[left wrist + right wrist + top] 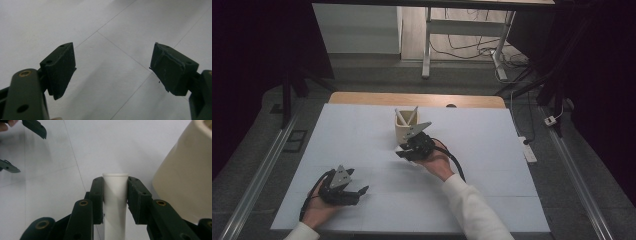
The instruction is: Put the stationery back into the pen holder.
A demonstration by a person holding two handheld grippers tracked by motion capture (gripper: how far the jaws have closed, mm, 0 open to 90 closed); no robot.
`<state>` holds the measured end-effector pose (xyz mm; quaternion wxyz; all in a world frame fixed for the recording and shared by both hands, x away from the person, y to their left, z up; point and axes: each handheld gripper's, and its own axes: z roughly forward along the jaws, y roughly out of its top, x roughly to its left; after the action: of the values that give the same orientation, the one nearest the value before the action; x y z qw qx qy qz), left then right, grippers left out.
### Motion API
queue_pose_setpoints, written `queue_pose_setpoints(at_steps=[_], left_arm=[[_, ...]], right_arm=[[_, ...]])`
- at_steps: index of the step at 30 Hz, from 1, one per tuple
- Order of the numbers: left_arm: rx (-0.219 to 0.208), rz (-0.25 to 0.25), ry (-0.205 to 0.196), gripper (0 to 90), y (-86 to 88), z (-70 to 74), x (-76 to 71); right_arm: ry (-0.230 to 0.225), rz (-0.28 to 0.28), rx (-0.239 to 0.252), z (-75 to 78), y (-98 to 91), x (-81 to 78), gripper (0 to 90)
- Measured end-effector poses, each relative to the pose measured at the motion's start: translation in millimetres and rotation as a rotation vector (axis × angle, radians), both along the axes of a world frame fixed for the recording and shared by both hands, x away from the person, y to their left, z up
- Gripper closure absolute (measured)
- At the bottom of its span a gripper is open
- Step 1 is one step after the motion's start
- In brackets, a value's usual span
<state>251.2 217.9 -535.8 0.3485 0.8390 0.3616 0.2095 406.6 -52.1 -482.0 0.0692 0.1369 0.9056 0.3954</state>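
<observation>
A cream cup [404, 132] stands at the middle of the white table sheet [492, 150] with two white sticks [412, 115] leaning in it. Just in front of the cup, my right gripper [402, 152] is shut on a white tube [115, 195]. In the right gripper view the tube sits between the two pads [136, 195], its flat end just past them, with the cup's wall [182, 177] close on the right. At the near left corner my left gripper [361, 194] rests low over the sheet. Its jaws [112, 57] stand wide apart with nothing between them.
The sheet's back edge meets a wooden table rim [362, 97]. Beyond it are a white desk frame [427, 55] and cables on the floor [472, 50]. Metal rails [262, 170] run along both sides of the table.
</observation>
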Motion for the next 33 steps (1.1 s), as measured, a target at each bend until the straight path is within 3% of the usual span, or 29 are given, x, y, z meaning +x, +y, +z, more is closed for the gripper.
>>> queue_pose_setpoints(at_steps=[33], left_arm=[[-0.008, 0.002, -0.007, 20.3, 0.4, 1.1, -1.0]], right_arm=[[-0.142, -0.116, 0.304, 52.3, -44.6, -15.3, 66.4]])
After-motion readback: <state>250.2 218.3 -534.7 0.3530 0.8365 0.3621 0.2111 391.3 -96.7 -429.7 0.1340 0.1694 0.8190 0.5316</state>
